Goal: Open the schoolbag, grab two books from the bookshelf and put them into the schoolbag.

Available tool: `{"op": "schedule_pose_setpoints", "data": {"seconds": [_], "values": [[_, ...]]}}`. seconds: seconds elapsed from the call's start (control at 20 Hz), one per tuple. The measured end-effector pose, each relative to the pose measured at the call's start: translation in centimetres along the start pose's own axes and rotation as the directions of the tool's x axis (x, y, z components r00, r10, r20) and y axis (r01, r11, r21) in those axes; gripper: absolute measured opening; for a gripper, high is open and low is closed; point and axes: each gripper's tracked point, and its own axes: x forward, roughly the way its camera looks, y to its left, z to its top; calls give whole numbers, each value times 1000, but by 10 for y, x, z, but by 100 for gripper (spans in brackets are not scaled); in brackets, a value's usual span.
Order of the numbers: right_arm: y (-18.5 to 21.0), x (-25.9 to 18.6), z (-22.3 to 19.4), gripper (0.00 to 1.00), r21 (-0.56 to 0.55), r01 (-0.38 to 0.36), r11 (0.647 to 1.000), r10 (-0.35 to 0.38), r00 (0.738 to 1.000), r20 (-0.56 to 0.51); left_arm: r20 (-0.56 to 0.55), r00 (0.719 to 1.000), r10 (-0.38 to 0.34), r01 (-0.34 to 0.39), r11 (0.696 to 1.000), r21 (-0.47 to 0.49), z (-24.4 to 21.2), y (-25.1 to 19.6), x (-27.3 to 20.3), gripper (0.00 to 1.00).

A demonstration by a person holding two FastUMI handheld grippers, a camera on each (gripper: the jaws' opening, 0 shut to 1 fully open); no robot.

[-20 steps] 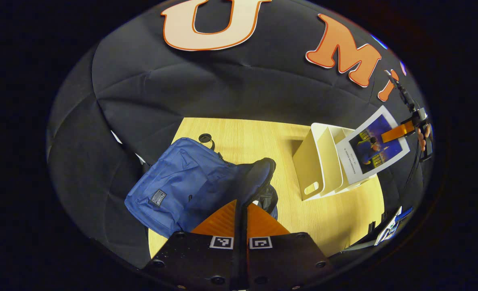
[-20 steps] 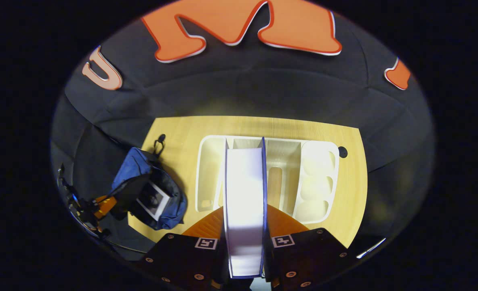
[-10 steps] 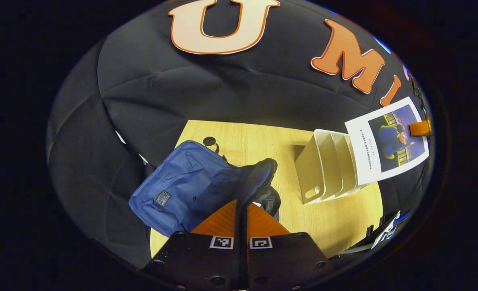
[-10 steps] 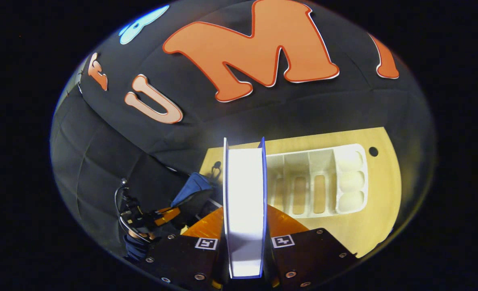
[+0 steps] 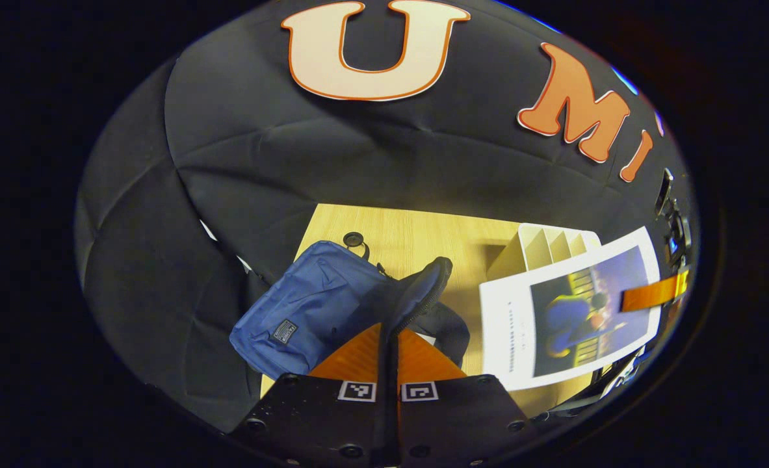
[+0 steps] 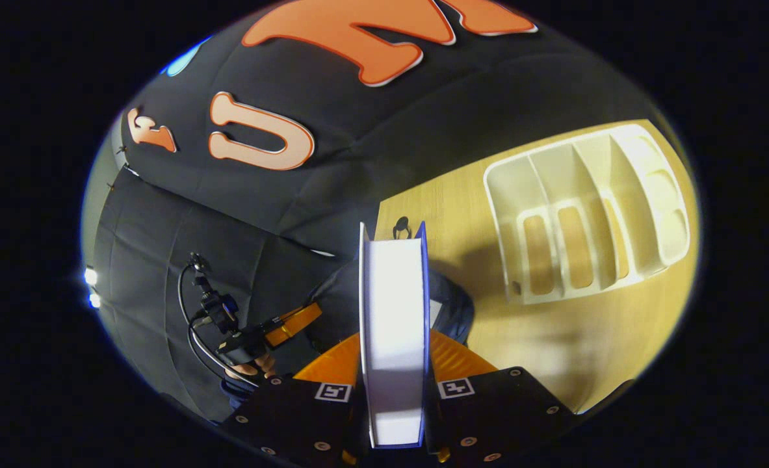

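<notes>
Pale wooden table point(image 6: 553, 338), lit yellow. Resting on it: blue fabric schoolbag point(image 5: 312, 305) near one edge, and cream plastic slotted bookshelf point(image 6: 586, 221) well apart from it, slots bare.

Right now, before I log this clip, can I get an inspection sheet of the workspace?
Surface: light wooden table, bare between the things.
Job's things: blue schoolbag with its flap lifted; book upright in the right gripper; white bookshelf, slots look empty.
Clutter: nothing seen.
Grippers: left gripper shut on the flap's edge; right gripper shut on the book, near the bag.
Cables: black cable looping off the left gripper.
Surroundings: black cloth wall; round grommet in the table beside the bag.
</notes>
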Motion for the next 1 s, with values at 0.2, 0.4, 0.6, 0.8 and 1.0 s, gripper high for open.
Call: {"op": "schedule_pose_setpoints", "data": {"seconds": [0.2,0.4,0.6,0.8,1.0], "values": [[-6,66,-31,33,112,26,993,-25,1000,-11,-17,1000,-7,7,1000,6,-2,-4,2,0],[-11,116,-53,33,170,43,984,-41,999,-19,-23,1000,-10,10,1000,16,-1,-5,3,0],[0,158,-67,34,218,13,976,-12,1000,-5,-32,999,-18,18,1000,12,-4,-5,6,0],[7,199,-77,33,265,-28,964,17,999,43,-42,999,-27,28,999,20,-3,-12,7,0],[12,228,-83,34,348,-88,933,60,994,91,-54,998,-39,41,999,30,-7,-20,7,0]]}}
